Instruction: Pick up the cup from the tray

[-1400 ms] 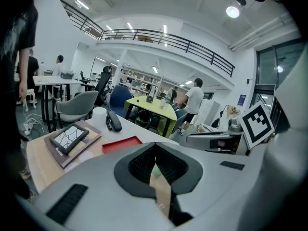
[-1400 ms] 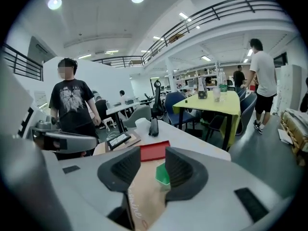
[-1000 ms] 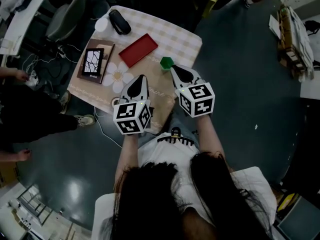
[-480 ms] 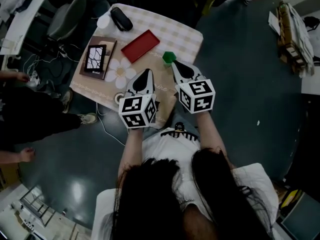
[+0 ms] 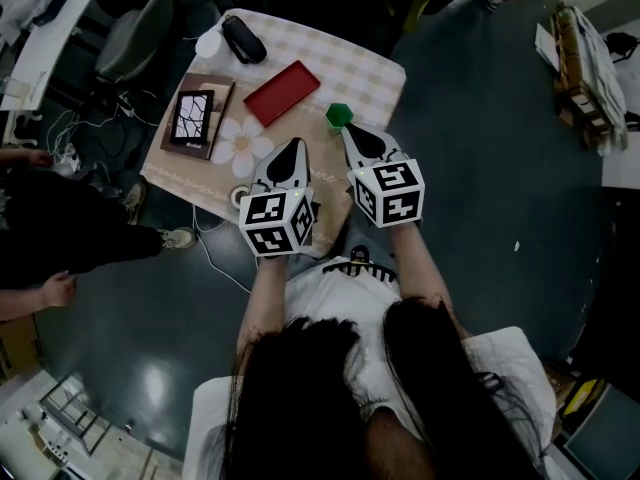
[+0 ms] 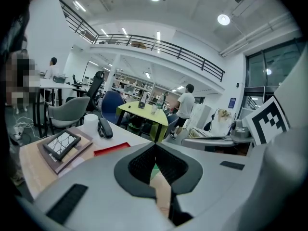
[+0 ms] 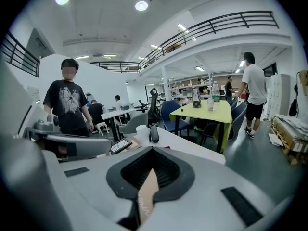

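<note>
Green cup (image 5: 339,116): stands upright on the checked cloth of the table (image 5: 370,68), near its right edge; off the red tray (image 5: 282,94), which lies to its left with cloth showing between them; tray holds nothing.

Right gripper (image 5: 352,133): tip just beside the cup, on the near side; contact cannot be told from the head view; in its own view the jaws are pressed together at the tips, nothing between them.

Left gripper (image 5: 292,146): over the near part of the table, beside the right one; jaws likewise closed tip to tip, nothing clasped.

Surface: flower-shaped mat (image 5: 241,145) left of the left gripper; brown book (image 5: 193,118) with a dark cracked-pattern panel on top, further left; black case (image 5: 242,39) and a white round object (image 5: 209,44) at the far corner.

Room: dark glossy floor (image 5: 480,168); grey chair (image 5: 135,33) beyond the table; open hall with a railed mezzanine (image 6: 159,44) and ceiling spotlights; yellow-green table (image 7: 211,110) behind; a person in a black T-shirt (image 7: 67,105) at left, a person in a white shirt (image 7: 253,88) at right.
</note>
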